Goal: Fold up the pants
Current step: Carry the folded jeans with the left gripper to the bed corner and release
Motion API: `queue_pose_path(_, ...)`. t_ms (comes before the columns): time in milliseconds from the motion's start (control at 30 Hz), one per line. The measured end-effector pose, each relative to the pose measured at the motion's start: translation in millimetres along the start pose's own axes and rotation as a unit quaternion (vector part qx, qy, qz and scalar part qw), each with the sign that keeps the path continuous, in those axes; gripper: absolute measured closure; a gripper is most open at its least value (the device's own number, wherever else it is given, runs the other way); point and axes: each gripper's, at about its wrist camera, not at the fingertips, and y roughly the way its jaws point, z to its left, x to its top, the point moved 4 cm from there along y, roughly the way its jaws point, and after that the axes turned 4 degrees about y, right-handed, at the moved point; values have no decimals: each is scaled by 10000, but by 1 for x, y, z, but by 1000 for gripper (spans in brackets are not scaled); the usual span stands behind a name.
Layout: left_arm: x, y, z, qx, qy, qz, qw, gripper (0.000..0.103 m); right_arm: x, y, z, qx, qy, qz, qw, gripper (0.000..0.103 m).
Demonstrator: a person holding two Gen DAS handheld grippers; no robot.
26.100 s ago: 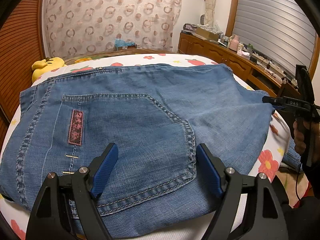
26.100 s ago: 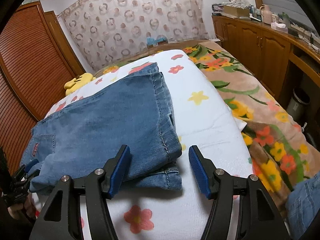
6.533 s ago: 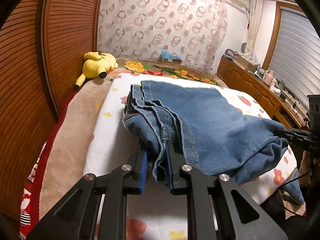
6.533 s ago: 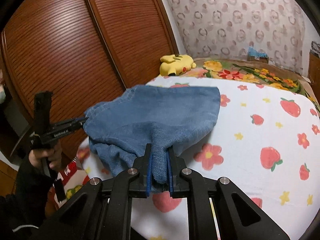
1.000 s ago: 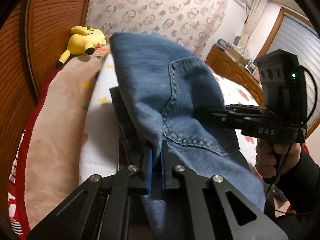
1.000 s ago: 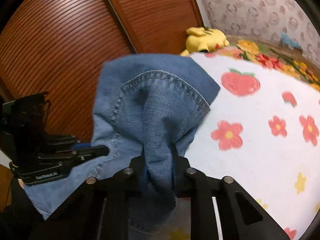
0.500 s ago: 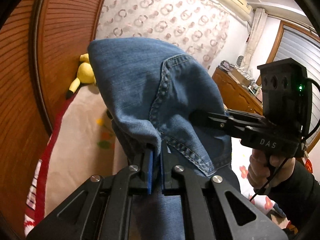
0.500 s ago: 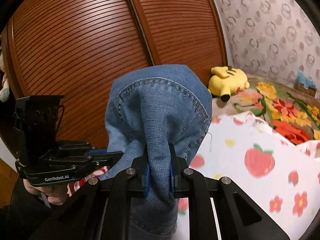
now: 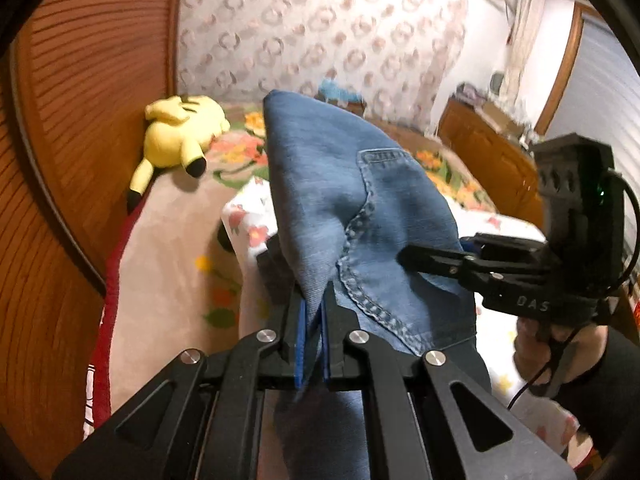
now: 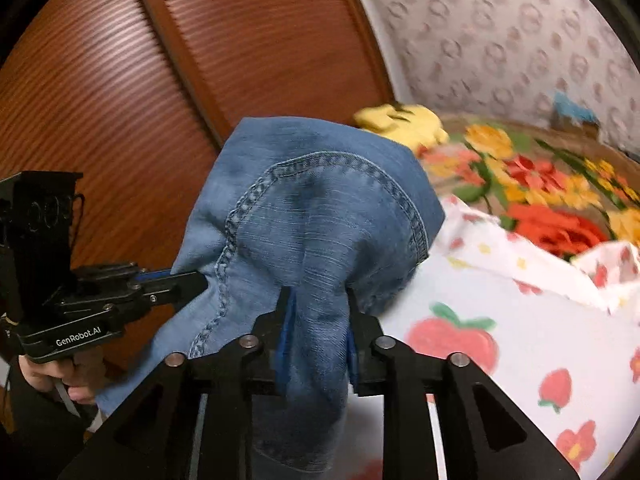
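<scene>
The blue denim pants hang in a lifted bundle above the bed, back pocket seam facing me. My left gripper is shut on a fold of the denim near its lower edge. In the right wrist view the pants drape over my right gripper, whose jaws are opening; a thick fold still fills the gap and touches both pads. The right gripper reaches into the denim from the right in the left wrist view. The left gripper enters the cloth from the left in the right wrist view.
A yellow plush toy lies by the slatted wooden wardrobe. Below are a white strawberry-print sheet and a flowered blanket. A wooden cabinet runs along the right wall. A hand holds the right gripper.
Both grippers carried the lifted pants across the bed toward the plush toy and headboard end. The right jaws stand wider around the fold than half a second ago.
</scene>
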Motion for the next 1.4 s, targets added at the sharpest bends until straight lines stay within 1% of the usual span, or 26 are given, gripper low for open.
queue_pose_path(67,0,10,-5,35,65,112,9999,93,-6,1,-14,-429,-9,81,9990,64)
queue_pose_path(100,-3,13,-6,144,87,174,9997,92,-8,1,-20,-558,2,122,9984,62)
queue_pose_path(167,-4,11,-8,315,117,210,9992,84,-10,-5,-26,-731,-51,83,9973,61)
queue_pose_path(200,-4,10,-8,363,127,197,9991,78,-9,-7,-25,-713,-91,41,9974,61)
queue_pose_path(267,-7,0,-7,459,151,124,9988,72,-9,-15,-20,-611,-59,-9,9981,60)
queue_pose_path(333,-11,-9,-9,503,168,29,9986,55,-8,-20,-17,-561,-80,-54,9984,60)
queue_pose_path(400,-13,-18,-12,586,206,-93,9980,53,-11,-30,-15,-538,-113,-128,9984,60)
queue_pose_path(467,-14,-25,-17,632,271,-178,9975,45,-14,-45,-10,-508,-104,-206,9984,60)
queue_pose_path(533,-15,-30,-24,638,359,-277,9969,33,-24,-58,-7,-522,-126,-283,9982,60)
queue_pose_path(600,-15,-36,-35,650,473,-416,9959,28,-33,-71,-2,-564,-160,-357,9976,60)
queue_pose_path(733,-11,-53,-58,759,567,-708,9930,27,-51,-102,4,-649,-187,-562,9961,60)
queue_pose_path(800,-10,-65,-73,763,653,-933,9906,27,-59,-122,10,-733,-250,-676,9947,60)
queue_pose_path(900,-7,-84,-98,723,708,-1283,9866,23,-72,-151,16,-876,-385,-886,9915,60)
queue_pose_path(967,-8,-92,-111,735,753,-1442,9839,23,-81,-172,20,-987,-450,-1044,9886,55)
queue_pose_path(1000,-7,-99,-120,635,774,-1552,9828,23,-86,-182,22,-1049,-467,-1118,9871,55)
queue_pose_path(1033,-6,-103,-126,552,758,-1607,9825,22,-89,-191,23,-1098,-484,-1184,9857,54)
queue_pose_path(1267,-3,-132,-166,441,896,-2039,9739,21,-117,-250,30,-1353,-484,-1671,9754,50)
queue_pose_path(1300,-2,-136,-170,448,897,-2092,9727,20,-120,-257,31,-1387,-485,-1731,9739,50)
queue_pose_path(1333,-2,-140,-174,469,915,-2158,9710,15,-124,-262,33,-1411,-486,-1772,9728,50)
queue_pose_path(1400,-1,-148,-182,536,976,-2275,9674,14,-133,-274,38,-1492,-487,-1866,9698,49)
